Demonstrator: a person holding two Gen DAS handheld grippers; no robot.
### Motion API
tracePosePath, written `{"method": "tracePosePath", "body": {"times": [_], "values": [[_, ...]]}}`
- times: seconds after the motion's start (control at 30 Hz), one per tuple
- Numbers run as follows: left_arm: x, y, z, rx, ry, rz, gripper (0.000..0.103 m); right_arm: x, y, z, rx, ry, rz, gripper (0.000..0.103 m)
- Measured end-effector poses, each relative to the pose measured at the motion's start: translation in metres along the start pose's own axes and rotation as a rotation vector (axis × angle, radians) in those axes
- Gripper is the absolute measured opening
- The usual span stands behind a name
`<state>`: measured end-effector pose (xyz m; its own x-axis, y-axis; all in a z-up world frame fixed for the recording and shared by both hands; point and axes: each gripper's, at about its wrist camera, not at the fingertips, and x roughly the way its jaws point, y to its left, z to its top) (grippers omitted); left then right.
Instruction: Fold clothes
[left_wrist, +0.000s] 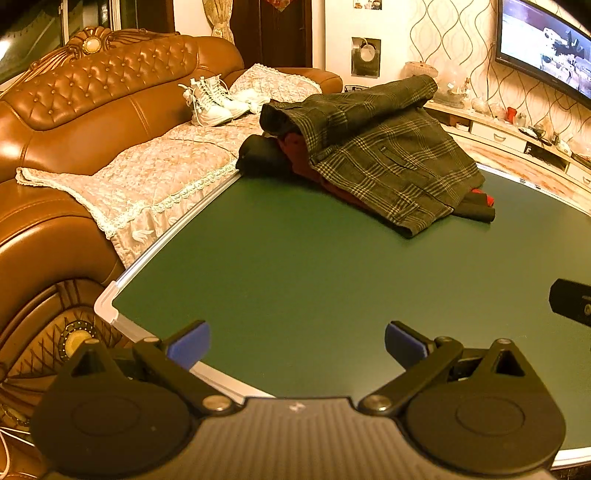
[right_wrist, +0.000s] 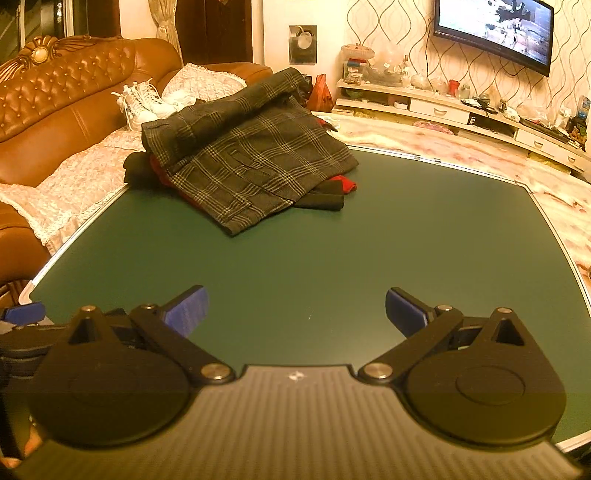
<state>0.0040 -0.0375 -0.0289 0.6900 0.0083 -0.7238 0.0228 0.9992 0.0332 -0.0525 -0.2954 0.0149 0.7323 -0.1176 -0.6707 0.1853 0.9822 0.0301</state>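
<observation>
A green worktop (right_wrist: 369, 236) is seen beside a brown leather sofa (left_wrist: 74, 122). At the worktop's far corner nearest the sofa, a checked grey garment (right_wrist: 251, 162) is heaped over red and black clothes (right_wrist: 328, 194), with part of the pile hanging past the worktop's edge. A pair of white shoes (left_wrist: 210, 99) is set on the sofa behind the pile. Over the worktop's near edge, well apart from the pile, the left gripper (left_wrist: 297, 343) and right gripper (right_wrist: 297, 310) are held with fingers spread wide and nothing between them.

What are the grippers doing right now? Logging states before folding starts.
Left gripper: open, holding nothing.
Right gripper: open, holding nothing.
</observation>
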Motion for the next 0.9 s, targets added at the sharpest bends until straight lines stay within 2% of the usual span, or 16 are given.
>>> {"method": "tracePosePath", "body": {"times": [0.23,0.53,0.73,0.9], "values": [[0.014,0.002,0.006,0.0,0.023,0.01,0.103,0.01,0.0,0.003,-0.003,0.002,0.005,0.103],[0.041,0.004,0.022,-0.002,0.037,-0.015,0.103,0.03,0.002,0.008,0.01,0.023,0.035,0.103],[0.07,-0.001,0.053,0.035,0.005,-0.02,0.103,0.043,0.008,0.014,0.005,0.034,0.059,0.103],[0.108,0.0,0.092,0.033,-0.052,-0.069,0.103,0.048,0.011,0.016,0.003,0.02,0.05,0.103]]}}
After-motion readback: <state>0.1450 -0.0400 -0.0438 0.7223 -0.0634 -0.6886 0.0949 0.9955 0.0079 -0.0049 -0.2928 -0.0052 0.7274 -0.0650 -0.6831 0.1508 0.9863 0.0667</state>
